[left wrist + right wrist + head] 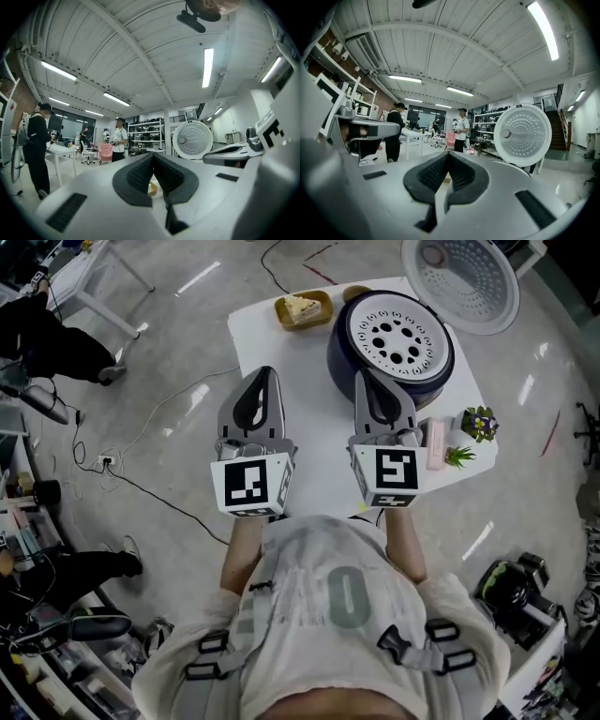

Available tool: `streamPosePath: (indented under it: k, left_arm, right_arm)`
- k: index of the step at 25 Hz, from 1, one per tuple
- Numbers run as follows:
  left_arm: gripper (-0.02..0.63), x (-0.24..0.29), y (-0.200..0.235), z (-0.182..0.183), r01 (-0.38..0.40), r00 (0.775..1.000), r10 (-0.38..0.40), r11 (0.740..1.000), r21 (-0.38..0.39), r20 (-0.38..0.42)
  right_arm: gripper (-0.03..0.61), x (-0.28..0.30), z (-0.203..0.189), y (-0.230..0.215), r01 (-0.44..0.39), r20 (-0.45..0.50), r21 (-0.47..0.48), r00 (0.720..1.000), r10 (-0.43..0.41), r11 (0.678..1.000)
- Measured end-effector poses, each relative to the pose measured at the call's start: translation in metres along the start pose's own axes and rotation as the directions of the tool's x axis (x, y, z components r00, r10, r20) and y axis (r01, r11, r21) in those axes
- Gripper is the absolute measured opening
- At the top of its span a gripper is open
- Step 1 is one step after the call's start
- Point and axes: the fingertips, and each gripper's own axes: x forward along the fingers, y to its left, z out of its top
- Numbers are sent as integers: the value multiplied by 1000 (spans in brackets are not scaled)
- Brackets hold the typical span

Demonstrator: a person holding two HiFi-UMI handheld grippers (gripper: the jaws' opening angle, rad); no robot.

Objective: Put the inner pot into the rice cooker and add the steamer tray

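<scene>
Steamer tray [398, 334], white and full of holes, sits flat in the mouth of the dark rice cooker [342, 360] and covers the opening, so what is under it cannot be seen. The cooker stands at the 1 o'clock end of the white table [309, 456]. Its round lid [461, 282] is swung up and open beyond it, again toward 1 o'clock; the same lid shows in the left gripper view [192, 139] and the right gripper view [522, 135].

Both tools hang over the table, side by side and pointing to 12 o'clock. The left gripper [265, 373] is clenched, its ribbed pads meeting with nothing between them [153, 159]. The right gripper [367, 379] is likewise clenched on nothing [447, 157], its tip just beside the cooker's near wall.

A yellow dish [302, 309] holding a pale wedge of food lies at 12 o'clock, left of the cooker. At 3 o'clock on the table's edge are a pink box [436, 444] and two small potted plants [479, 423].
</scene>
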Motion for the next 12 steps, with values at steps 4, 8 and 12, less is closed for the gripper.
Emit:
streamPosePath:
  k: [4,8,12]
  left_arm:
    - [21,4,2,-3,1,1000,-1,1000,0,-9]
    - [21,9,-1,-6,12,1000,-12,1000,-6,-14]
    - [21,11,-6,-8,23,1000,-23,1000,-12,-19]
  right_arm:
    - [8,0,-3,4,-26,1,13,1000,26,1000]
    - [8,0,-2,5,-35,-3,21,999,35,999]
    - [8,-1,-5,4,-41,-15,22,999,41,999]
